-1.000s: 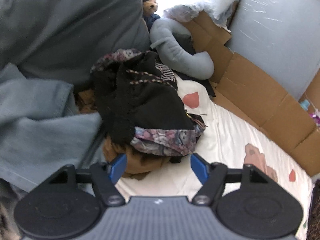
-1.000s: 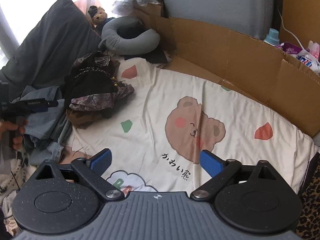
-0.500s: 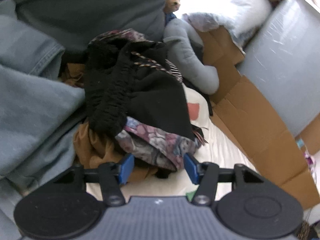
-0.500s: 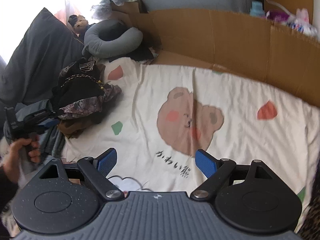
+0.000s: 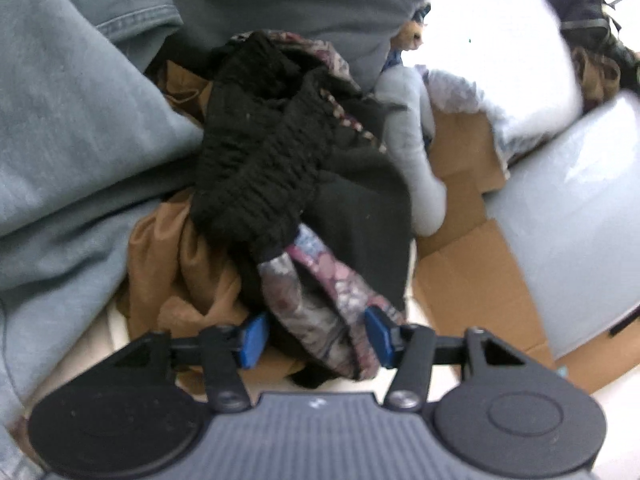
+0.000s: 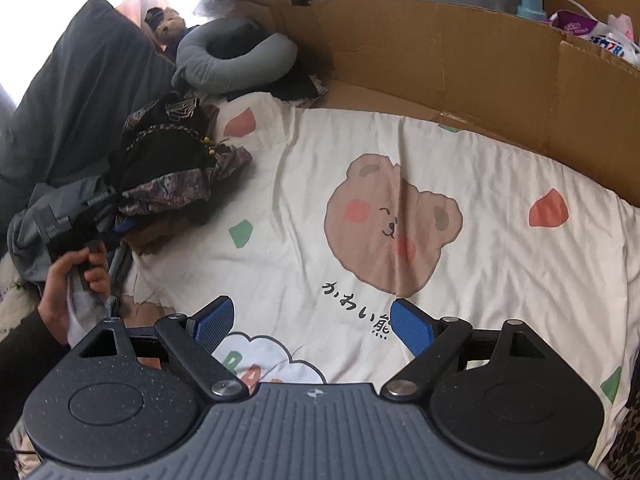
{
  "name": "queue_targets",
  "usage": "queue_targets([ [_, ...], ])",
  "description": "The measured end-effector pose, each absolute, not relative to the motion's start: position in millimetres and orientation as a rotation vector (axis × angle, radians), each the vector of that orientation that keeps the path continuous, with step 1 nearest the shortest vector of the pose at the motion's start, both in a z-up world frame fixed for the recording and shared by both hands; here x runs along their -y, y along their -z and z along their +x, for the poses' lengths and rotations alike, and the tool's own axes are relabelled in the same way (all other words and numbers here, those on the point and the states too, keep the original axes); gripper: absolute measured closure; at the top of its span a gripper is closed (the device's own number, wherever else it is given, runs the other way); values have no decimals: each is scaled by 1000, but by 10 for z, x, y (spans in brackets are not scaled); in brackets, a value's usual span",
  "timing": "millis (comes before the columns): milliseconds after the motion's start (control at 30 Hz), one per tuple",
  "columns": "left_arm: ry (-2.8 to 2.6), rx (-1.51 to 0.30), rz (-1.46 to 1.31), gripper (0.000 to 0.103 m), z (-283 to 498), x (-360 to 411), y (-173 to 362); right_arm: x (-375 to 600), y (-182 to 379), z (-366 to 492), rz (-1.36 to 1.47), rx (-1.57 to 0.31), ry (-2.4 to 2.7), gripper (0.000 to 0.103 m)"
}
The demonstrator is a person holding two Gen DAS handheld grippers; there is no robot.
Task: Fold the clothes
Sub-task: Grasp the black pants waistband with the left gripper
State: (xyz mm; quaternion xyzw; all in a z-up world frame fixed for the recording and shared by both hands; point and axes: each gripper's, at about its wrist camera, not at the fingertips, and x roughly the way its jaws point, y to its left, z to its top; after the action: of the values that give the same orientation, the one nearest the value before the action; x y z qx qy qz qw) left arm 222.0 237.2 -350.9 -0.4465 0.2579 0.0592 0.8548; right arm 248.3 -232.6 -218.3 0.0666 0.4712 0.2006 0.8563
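Note:
A heap of clothes lies at the left edge of the bed: a black knit garment [image 5: 260, 184] on top, a floral garment [image 5: 308, 304] under it, and a brown one [image 5: 180, 264] at the bottom. My left gripper [image 5: 315, 337] is pushed into the heap's near edge. A fold of the floral garment lies between its blue pads, which stand part-way apart without clearly pinching it. In the right wrist view the same heap [image 6: 172, 176] sits at the left, with a hand [image 6: 68, 280] holding the left gripper's handle. My right gripper [image 6: 310, 326] hangs open over the bear-print sheet [image 6: 500, 280], holding nothing.
Blue jeans [image 5: 72, 140] and a dark grey pillow [image 6: 68, 112] crowd the heap's left side. A grey neck pillow [image 6: 232, 60] and a small teddy [image 6: 168, 24] lie behind it. A cardboard wall [image 6: 460, 60] runs along the sheet's far side, with a bottle [image 6: 530, 2] behind it.
My left gripper has sunk, rolled and narrowed its jaws, moving in until the floral fold lies between the pads. The right gripper has dropped slightly toward the sheet, still open.

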Motion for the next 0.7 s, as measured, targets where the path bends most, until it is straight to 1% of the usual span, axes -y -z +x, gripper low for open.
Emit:
queue_targets([
  [267,-51,-489,-901,49,2169,-2374,3297,2271,2289,2609,189,-1015,-435,14],
  [333,-100,-458,-914,58,2195,-2396,3291,2203,2315,2675,195,-1018,-454,14],
  [467,-115,-466,-914,71,2279,-2436,3329,2010,2354,2824,186,-1018,-478,14],
  [533,-132,-472,-918,89,2277,-2460,3339,1913,2372,2898,182,-1017,-491,14],
  [600,-152,-477,-918,95,2229,-2477,3313,1803,2376,2966,174,-1009,-504,14],
  [700,-174,-483,-883,98,2180,-2466,3199,1630,2389,3050,148,-997,-525,14],
])
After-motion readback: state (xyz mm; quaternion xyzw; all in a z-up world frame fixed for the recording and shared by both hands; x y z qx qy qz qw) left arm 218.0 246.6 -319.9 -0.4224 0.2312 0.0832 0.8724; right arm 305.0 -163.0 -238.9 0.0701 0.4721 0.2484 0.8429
